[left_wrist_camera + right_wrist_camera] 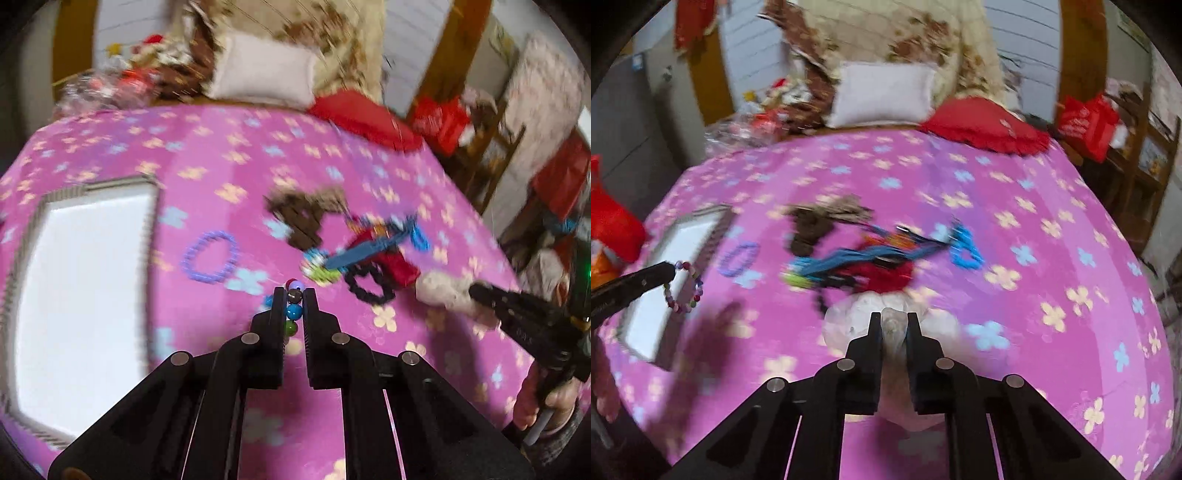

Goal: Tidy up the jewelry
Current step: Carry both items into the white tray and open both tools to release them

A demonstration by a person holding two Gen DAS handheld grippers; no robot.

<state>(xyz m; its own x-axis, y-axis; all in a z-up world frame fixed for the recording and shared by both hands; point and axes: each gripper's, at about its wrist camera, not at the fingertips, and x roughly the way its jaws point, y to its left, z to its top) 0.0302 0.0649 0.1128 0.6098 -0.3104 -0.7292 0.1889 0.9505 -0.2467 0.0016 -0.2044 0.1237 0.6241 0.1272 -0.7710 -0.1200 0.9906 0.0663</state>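
Note:
My left gripper is shut on a bracelet of mixed coloured beads; in the right wrist view that bracelet hangs as a loop from the left gripper over the white tray. My right gripper is shut on a whitish cloth pouch, seen from the left as the right gripper pinching the pouch. A tangled pile of brown, blue and red jewelry lies mid-bed. A purple bracelet, a black one and a blue one lie loose.
Everything rests on a pink flowered bedspread. The white tray lies at its left side. A white pillow and red cushion sit at the far end. Red bags and wooden furniture stand to the right.

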